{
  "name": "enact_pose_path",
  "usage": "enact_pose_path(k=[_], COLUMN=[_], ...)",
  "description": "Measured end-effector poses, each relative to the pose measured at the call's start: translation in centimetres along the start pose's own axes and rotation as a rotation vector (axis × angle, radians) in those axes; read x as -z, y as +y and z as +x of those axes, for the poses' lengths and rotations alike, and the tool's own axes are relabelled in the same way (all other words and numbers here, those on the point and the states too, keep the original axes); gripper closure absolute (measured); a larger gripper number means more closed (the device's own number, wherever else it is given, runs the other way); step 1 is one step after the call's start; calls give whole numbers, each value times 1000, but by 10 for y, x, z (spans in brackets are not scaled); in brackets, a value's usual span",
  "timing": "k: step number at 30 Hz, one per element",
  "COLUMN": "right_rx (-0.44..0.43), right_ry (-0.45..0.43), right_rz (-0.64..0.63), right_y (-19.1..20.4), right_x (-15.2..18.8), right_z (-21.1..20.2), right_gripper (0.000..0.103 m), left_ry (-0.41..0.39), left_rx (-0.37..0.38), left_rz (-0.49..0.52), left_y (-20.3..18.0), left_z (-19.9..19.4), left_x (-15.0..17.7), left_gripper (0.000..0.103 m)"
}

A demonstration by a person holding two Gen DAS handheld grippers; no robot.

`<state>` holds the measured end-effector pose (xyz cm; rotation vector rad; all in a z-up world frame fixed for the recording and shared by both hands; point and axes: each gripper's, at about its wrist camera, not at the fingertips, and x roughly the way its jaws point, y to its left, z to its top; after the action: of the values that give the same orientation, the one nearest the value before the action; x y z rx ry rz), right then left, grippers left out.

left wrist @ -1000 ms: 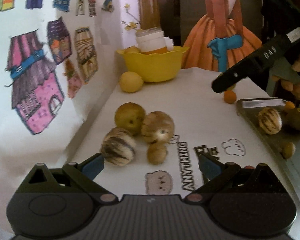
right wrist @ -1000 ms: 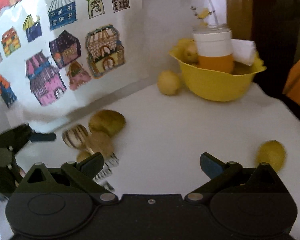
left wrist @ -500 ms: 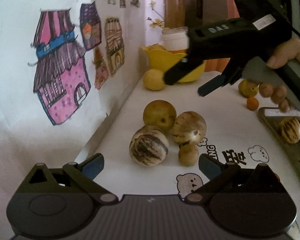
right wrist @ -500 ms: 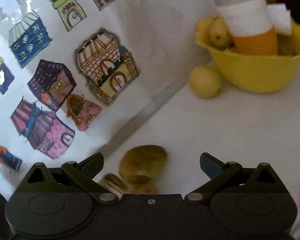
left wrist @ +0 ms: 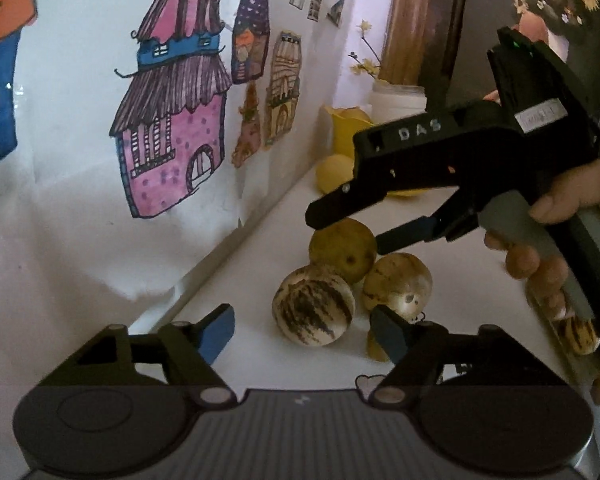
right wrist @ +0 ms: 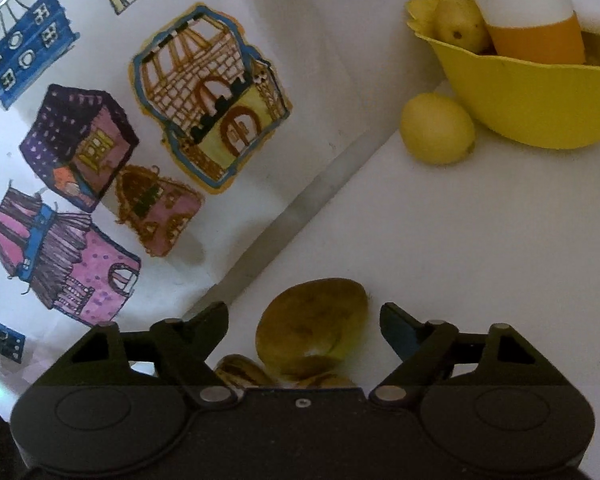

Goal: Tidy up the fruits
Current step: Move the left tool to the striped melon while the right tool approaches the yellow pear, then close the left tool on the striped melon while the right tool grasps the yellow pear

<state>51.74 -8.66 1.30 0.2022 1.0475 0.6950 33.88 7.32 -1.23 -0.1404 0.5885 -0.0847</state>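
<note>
Both narrowed fingers (left wrist: 392, 330) astride fruit (left wrist: 313, 312), untouching.

Between the left jaws lies a round cream melon with dark brown streaks (left wrist: 313, 311); beyond it, a dull yellow-green round fruit (left wrist: 343, 249). Far past the right jaws: a bright yellow plastic bowl (right wrist: 528, 96) and a pale yellow lemon (right wrist: 437, 129).

A lemon (right wrist: 437, 128) lies beside the bowl (right wrist: 532, 96), behind three clustered fruits (left wrist: 342, 276).
</note>
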Motion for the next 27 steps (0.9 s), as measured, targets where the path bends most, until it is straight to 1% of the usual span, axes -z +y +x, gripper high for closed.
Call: enact_pose_path(k=[5,7,10,14,19,21,27], right_rx=[12,13,17,16,25,19,7], right_ry=[4,7,15,18,17,14,8], right_rz=[16,18,20,10,7,11,10], right_y=[-2,-3,-3,-1,1,1,-2], right_x=[10,13,16,15,16,17,16], right_z=[14,17,29,36,37,37,31], right_gripper=[22,23,25,27,34,36,39], left_ry=[22,25,30,34,58,54,53], left_rx=[7,17,25,28,30,27,29], left_rz=[-9,-19,-45,-65,-82,-87,-100], left_y=[-2,-2,-2,1,2,2,3], left_z=[8,13,16,17,22,24,26], left_x=[-3,-4,-7,-8,-7,-6,-8], left_gripper=[35,43,50,50,50,50,50])
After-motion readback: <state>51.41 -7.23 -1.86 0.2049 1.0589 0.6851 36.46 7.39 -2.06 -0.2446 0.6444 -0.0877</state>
